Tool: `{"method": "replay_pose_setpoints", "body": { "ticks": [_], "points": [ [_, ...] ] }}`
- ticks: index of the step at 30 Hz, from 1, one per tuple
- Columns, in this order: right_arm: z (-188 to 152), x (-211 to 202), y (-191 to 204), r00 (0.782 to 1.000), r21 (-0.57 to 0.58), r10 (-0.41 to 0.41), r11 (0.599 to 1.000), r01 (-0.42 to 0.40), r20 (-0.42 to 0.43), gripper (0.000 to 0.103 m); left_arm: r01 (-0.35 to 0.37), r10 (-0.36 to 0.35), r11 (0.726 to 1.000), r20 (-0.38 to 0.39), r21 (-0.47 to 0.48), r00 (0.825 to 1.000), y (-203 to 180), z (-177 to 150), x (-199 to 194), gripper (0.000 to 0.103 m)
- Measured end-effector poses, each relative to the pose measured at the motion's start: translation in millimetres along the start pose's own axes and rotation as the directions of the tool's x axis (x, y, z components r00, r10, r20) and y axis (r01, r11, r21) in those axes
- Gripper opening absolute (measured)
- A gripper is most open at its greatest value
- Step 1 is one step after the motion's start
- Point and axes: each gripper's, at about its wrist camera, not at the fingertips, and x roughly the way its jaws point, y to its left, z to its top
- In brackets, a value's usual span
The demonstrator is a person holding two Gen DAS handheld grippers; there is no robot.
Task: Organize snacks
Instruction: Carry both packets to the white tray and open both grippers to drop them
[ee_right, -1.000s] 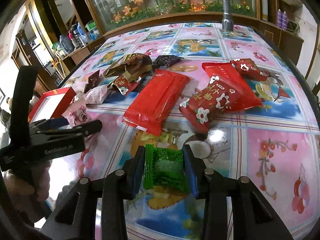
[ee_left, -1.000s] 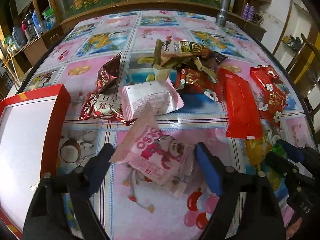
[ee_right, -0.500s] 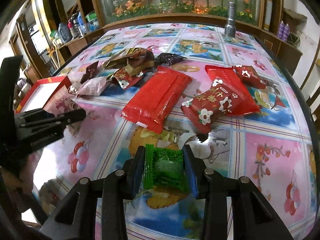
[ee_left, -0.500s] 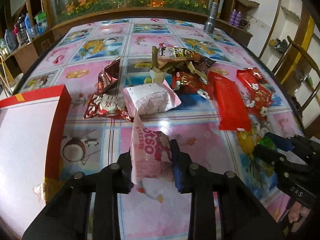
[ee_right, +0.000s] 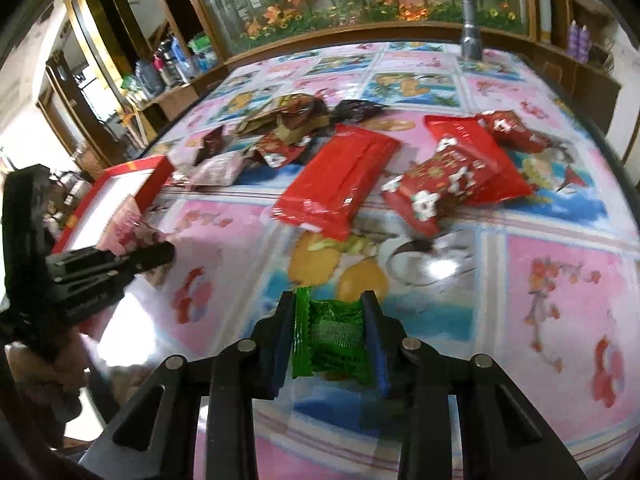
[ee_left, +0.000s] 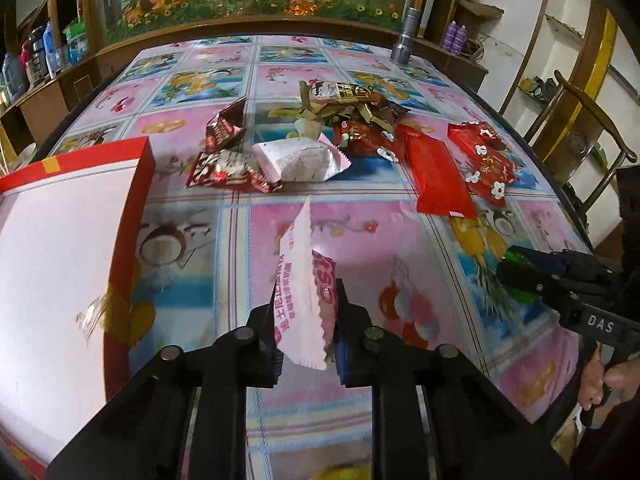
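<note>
while the left claw (ee_left: 306, 320) is clamped tight on a pink snack packet (ee_left: 305, 280), the packet stands on edge between the two pads, its crimped top pointing up and away from the worktop (ee_left: 400, 232). seen from the right wrist, that same packet (ee_right: 127, 227) hangs just in front of the red box (ee_right: 132, 184), whose white inside faces up at the left side of the worktop.

the right claw (ee_right: 329, 334) has a small green candy packet (ee_right: 332, 334) between its pads, which press on both sides of it, and the jaws are closing further on it. from the left wrist, this claw (ee_left: 520, 276) shows at the right edge with a bit of green wrapper at its tip and a hand (ee_left: 604, 380) on the handle below.

further back on the flowered cloth lie the other snacks: a white pillow packet (ee_left: 300, 158) touching a red and white one (ee_left: 224, 170), a long plain red packet (ee_left: 436, 172), a red flowered packet (ee_left: 484, 160) just beside it, and a heap of brown and gold wrappers (ee_left: 348, 100) behind. a metal flashlight (ee_left: 404, 40) stands upright at the far edge.
</note>
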Motion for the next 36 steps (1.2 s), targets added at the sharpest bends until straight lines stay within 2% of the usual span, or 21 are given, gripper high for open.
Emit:
{"method": "replay_pose_setpoints", "body": {
  "ticks": [8,14,19,22,25,28,31,33,36],
  "points": [
    [9.0,8.2,40.5,0.991,-0.021,0.134,0.991,-0.134,-0.014,0.033,-0.001,0.004,0.999,0.089,-0.040,0.996,21.9,-7.8,-47.4,0.017],
    [26.4,23.8,105.2,0.965,-0.091,0.262,0.960,-0.263,-0.029,0.033,-0.107,0.120,0.990,0.153,-0.091,0.981,62.8,-15.1,-81.7,0.017],
    [39.5,42.0,170.0,0.936,-0.159,0.349,0.922,-0.352,-0.050,0.033,-0.210,0.232,0.965,0.139,-0.155,0.963,106.9,-33.5,-94.0,0.017],
    [40.6,55.8,215.3,0.923,-0.219,0.376,0.897,-0.385,-0.081,0.033,-0.245,0.272,0.950,0.123,-0.195,0.954,127.4,-43.0,-96.8,0.017],
    [41.6,66.3,243.6,0.914,-0.238,0.397,0.882,-0.406,-0.088,0.033,-0.270,0.300,0.937,0.115,-0.220,0.947,143.6,-51.3,-101.4,0.017],
    [39.1,73.4,260.4,0.904,-0.250,0.414,0.869,-0.426,-0.105,0.033,-0.300,0.331,0.925,0.108,-0.234,0.937,153.0,-57.3,-102.7,0.018],
    [38.2,77.5,269.5,0.902,-0.243,0.418,0.868,-0.433,-0.113,0.038,-0.324,0.357,0.911,0.093,-0.256,0.930,161.4,-62.1,-102.5,0.018],
    [38.6,75.9,268.2,0.895,-0.222,0.431,0.867,-0.445,-0.111,0.044,-0.342,0.374,0.902,0.081,-0.263,0.924,163.3,-63.9,-102.1,0.020],
    [44.1,75.0,255.5,0.900,-0.201,0.427,0.878,-0.436,-0.088,0.044,-0.336,0.368,0.901,0.076,-0.274,0.927,164.2,-65.0,-102.7,0.024]
  ]
}}
